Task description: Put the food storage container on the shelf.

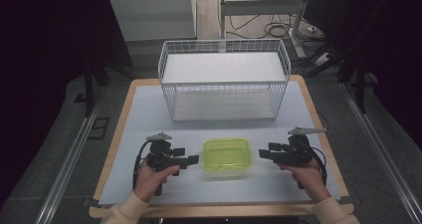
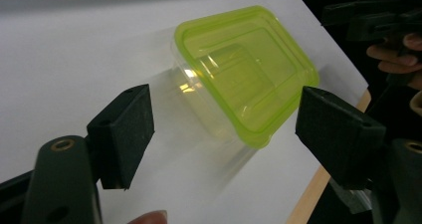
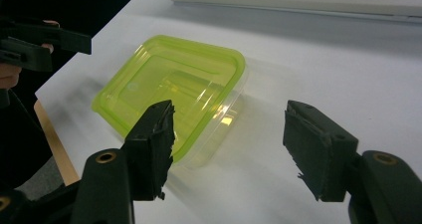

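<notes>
From above, the green-lidded container sits near-centre on the bench between the released left claw and released right claw, with a wire basket beyond.

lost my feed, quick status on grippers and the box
Left gripper and right gripper open, flanking the green-lidded container. Container untouched, lid on. Wire basket behind, path clear.

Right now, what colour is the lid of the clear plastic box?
Translucent lime green lid; the right gripper view shows it best.
</notes>
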